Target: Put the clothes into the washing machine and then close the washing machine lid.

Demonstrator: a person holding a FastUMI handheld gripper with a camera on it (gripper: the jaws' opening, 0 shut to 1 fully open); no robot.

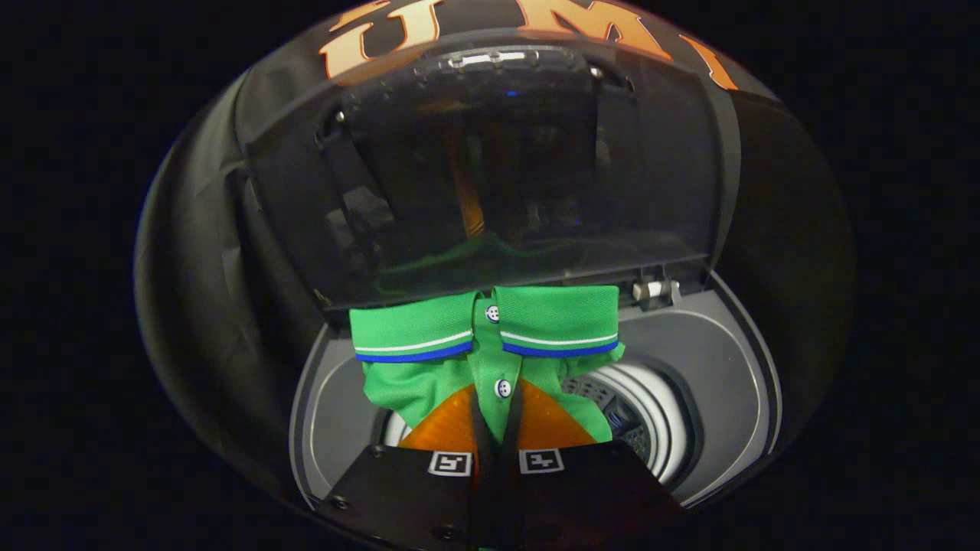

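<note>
A green polo shirt [490, 344] with a white-and-blue striped collar and white buttons hangs between my fingers, held over the washing machine's open drum [651, 413]. My gripper [498, 428] is shut on the shirt's button placket, the two fingers pressed close together on the cloth. The machine's dark see-through lid [490, 176] stands raised beyond the shirt, hinged at the back. The shirt's lower part is hidden behind my fingers.
The machine's grey top surround [704, 360] rings the white drum rim. A hinge piece [654, 291] sits at the lid's lower right corner. The booth's black cloth wall [191, 268] closes in on the left and behind.
</note>
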